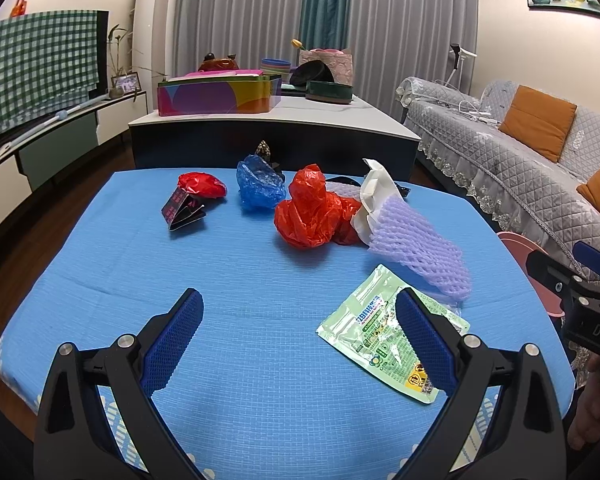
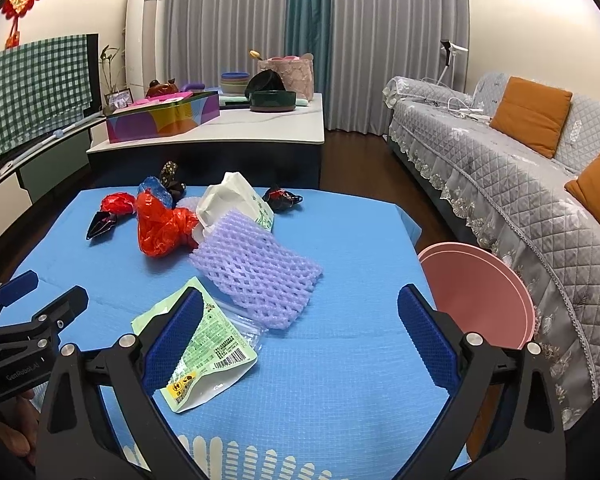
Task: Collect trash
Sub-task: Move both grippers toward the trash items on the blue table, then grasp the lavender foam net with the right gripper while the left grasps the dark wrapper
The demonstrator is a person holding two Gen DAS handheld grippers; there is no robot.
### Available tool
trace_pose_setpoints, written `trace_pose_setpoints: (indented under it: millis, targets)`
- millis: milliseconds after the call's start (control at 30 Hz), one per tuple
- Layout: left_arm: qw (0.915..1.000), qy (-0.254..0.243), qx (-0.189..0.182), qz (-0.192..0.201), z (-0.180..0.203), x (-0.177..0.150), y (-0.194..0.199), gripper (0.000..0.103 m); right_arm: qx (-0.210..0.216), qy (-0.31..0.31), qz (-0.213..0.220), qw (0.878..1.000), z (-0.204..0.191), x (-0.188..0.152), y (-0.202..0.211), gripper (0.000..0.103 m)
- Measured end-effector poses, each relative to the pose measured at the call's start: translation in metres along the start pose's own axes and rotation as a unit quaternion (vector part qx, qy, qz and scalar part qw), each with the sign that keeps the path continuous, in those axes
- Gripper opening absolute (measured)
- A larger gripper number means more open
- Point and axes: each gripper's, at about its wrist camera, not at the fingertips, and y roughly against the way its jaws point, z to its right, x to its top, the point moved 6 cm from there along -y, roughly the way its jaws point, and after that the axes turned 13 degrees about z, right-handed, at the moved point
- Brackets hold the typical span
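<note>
Trash [image 1: 306, 212] on blue cloth [image 1: 240, 272]; L [image 1: 300, 336] & R [image 2: 300, 336] jaws wide apart.

Your right finger covers part of the green pouch [image 1: 384, 336]; its print is unreadable, and the pink bin [image 2: 480, 292] sits half hidden behind the worktop [image 2: 320, 380].

We see the left gripper [image 1: 300, 338] w/ black angular arms, silver round screws at the joints, blue cross-hatched pads [image 1: 176, 340] on its fingers. The right gripper [image 2: 300, 338] has the same build: black frame, silver screws, blue textured pads [image 2: 428, 340]. White lettering marks each black body, "DAS…" and "GenRobot.AI". Bare hands grip both handles; sleeves can't be seen.
</note>
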Motion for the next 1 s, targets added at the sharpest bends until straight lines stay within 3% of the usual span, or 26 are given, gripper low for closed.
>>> trace_pose_setpoints:
  millis: [367, 600, 867, 1000]
  targets:
    - [1.0000, 0.001, 0.001, 0.000, 0.000, 0.000, 0.000, 0.094, 0.007, -0.019, -0.018, 1.000, 0.001, -0.003, -0.003, 0.082]
    - [1.0000, -0.001, 0.005, 0.007, 0.002, 0.005, -0.001, 0.091, 0.021, -0.017, -0.019, 0.999, -0.005, -0.004, -0.008, 0.082]
    - [0.9993, -0.005, 0.036, 0.006, -0.009, 0.015, -0.025, 0.062, 0.054, -0.012, -0.035, 0.998, -0.017, -0.007, -0.042, 0.081]
    - [0.9984, 0.011, 0.055, 0.005, -0.023, 0.024, -0.048, 0.057, 0.063, 0.001, -0.047, 0.997, -0.027, -0.012, -0.064, 0.080]
